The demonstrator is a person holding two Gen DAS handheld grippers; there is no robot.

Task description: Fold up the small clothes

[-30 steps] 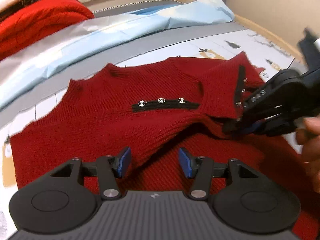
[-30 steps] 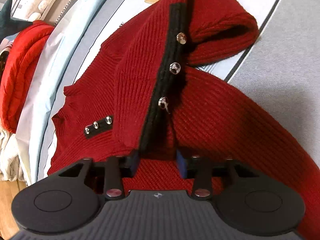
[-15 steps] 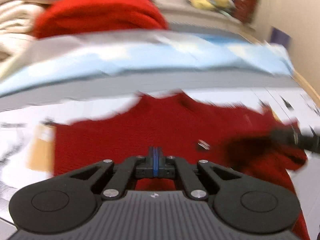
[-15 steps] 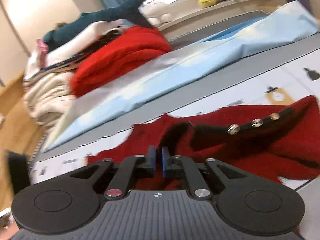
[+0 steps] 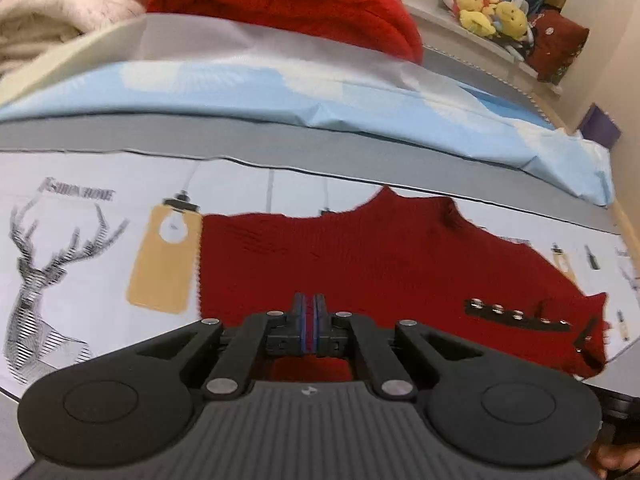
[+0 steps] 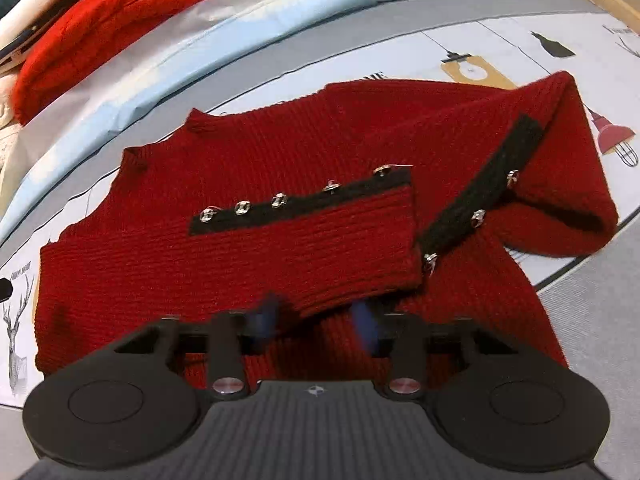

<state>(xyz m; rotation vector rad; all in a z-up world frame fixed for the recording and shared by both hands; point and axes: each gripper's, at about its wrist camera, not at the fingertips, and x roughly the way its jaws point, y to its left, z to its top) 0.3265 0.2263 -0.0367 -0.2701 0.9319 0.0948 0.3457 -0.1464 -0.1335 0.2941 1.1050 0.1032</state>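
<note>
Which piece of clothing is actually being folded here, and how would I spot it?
Look at the white printed sheet with lamp and deer drawings. Spread on it lies the dark red knitted sweater, one sleeve folded across its front. Black bands with silver buttons set it apart from the plain, brighter red knit bundled behind.

Dark red ribbed knit sweater (image 6: 248, 264) spread flat on printed sheet, neck toward far side. One sleeve folded across front (cuff near centre), black trim strip (image 6: 304, 202) with row of silver buttons running along its far edge. Other sleeve (image 6: 560, 168) at right, doubled over loosely, second black buttoned strip slanting along it, cuff opening gaping at right.
</note>
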